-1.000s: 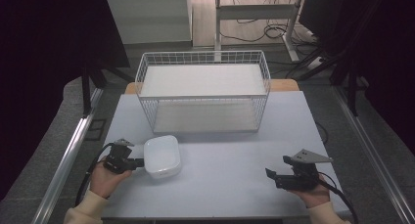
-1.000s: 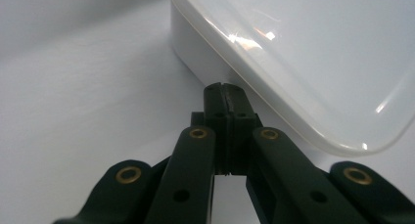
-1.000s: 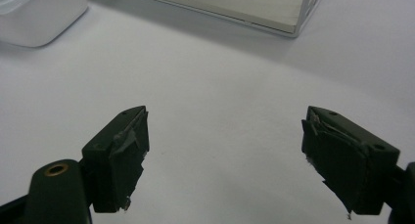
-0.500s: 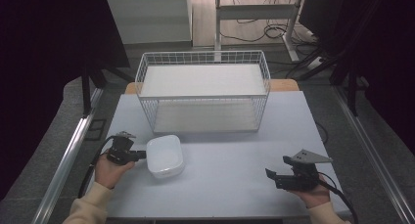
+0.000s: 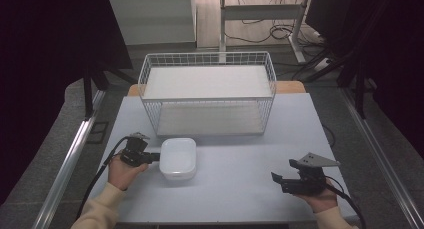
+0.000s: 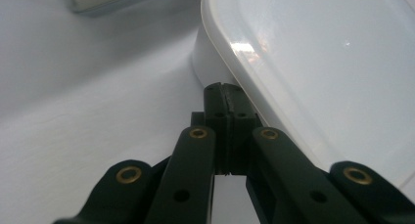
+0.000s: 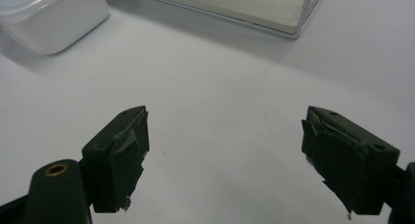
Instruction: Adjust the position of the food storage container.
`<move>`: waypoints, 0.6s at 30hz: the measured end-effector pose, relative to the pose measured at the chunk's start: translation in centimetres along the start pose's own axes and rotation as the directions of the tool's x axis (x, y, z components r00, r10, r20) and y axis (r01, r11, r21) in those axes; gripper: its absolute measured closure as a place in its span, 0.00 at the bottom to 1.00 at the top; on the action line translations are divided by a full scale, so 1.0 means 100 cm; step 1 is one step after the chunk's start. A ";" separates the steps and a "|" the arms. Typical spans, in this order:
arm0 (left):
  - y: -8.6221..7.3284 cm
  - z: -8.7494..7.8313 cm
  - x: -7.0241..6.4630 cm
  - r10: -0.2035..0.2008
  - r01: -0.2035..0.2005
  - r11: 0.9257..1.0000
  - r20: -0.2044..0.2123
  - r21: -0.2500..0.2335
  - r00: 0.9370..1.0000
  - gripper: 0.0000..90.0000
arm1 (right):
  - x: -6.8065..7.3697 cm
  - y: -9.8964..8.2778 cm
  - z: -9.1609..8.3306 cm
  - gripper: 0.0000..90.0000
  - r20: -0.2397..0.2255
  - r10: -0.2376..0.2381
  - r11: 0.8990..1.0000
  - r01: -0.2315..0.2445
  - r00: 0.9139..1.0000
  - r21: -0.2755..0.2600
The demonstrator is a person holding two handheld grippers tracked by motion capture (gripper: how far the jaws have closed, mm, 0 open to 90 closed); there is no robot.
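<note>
Left gripper fingers clamped on container rim, grip partly hidden; right gripper fingers apart

Lab: dark curtains, floor cables, aluminium rails.

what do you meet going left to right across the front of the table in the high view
left hand-held gripper → white rounded plastic container → right hand-held gripper with grey three-cornered plate
</note>
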State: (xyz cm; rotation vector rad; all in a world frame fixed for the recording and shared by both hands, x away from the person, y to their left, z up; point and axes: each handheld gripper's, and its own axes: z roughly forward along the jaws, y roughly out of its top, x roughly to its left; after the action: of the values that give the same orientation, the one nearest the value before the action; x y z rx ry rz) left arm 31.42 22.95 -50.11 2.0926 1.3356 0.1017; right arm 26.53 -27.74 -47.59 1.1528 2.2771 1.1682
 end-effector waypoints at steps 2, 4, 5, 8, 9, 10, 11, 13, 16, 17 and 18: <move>0.001 0.003 -0.003 0.000 0.000 1.000 0.017 0.000 1.000 1.00 | 0.000 0.000 0.000 0.19 0.000 0.000 1.000 0.000 1.000 0.000; 0.002 0.005 -0.008 0.014 -0.014 1.000 0.021 0.003 1.000 1.00 | 0.000 0.000 0.000 0.19 0.000 0.001 1.000 -0.001 1.000 0.000; 0.003 0.006 -0.010 0.026 -0.027 1.000 0.013 0.006 1.000 1.00 | 0.000 0.000 0.000 0.19 0.001 0.000 1.000 0.000 1.000 -0.001; 0.004 0.008 -0.017 0.051 -0.051 0.999 0.015 0.011 0.999 1.00 | 0.000 0.000 0.000 0.19 0.001 0.002 1.000 -0.002 1.000 0.000; 0.004 0.008 -0.020 0.054 -0.054 0.998 0.026 0.012 0.998 1.00 | 0.000 0.000 0.000 0.19 0.001 0.002 1.000 -0.002 1.000 -0.001; 0.005 0.009 -0.021 0.052 -0.053 0.999 0.034 0.013 0.998 1.00 | 0.000 0.000 0.000 0.19 0.000 0.003 1.000 -0.003 1.000 -0.002; 0.006 0.011 -0.024 0.049 -0.049 0.999 0.044 0.007 0.998 1.00 | 0.000 0.001 -0.001 0.19 -0.001 0.001 1.000 -0.001 1.000 -0.002; 0.008 0.013 -0.028 0.065 -0.066 0.998 0.046 0.017 0.997 1.00 | 0.001 0.001 -0.001 0.19 0.000 -0.002 1.000 0.002 1.000 -0.003; 0.012 0.019 -0.037 0.074 -0.075 0.997 0.059 0.016 0.996 1.00 | 0.001 0.001 -0.001 0.19 -0.001 -0.004 1.000 0.004 1.000 -0.004; 0.013 0.020 -0.039 0.075 -0.076 0.997 0.065 0.016 0.995 1.00 | 0.001 0.001 -0.001 0.19 0.000 -0.004 1.000 0.004 1.000 -0.004; 0.015 0.022 -0.042 0.081 -0.082 0.996 0.071 0.019 0.994 1.00 | 0.000 0.001 -0.001 0.19 0.000 -0.004 1.000 0.004 1.000 -0.004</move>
State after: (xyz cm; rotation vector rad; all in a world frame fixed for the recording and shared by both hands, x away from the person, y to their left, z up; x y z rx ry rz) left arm 31.46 17.99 -49.92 2.1490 1.2153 0.0481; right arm 26.48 -27.73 -47.42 1.1464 2.2754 1.1709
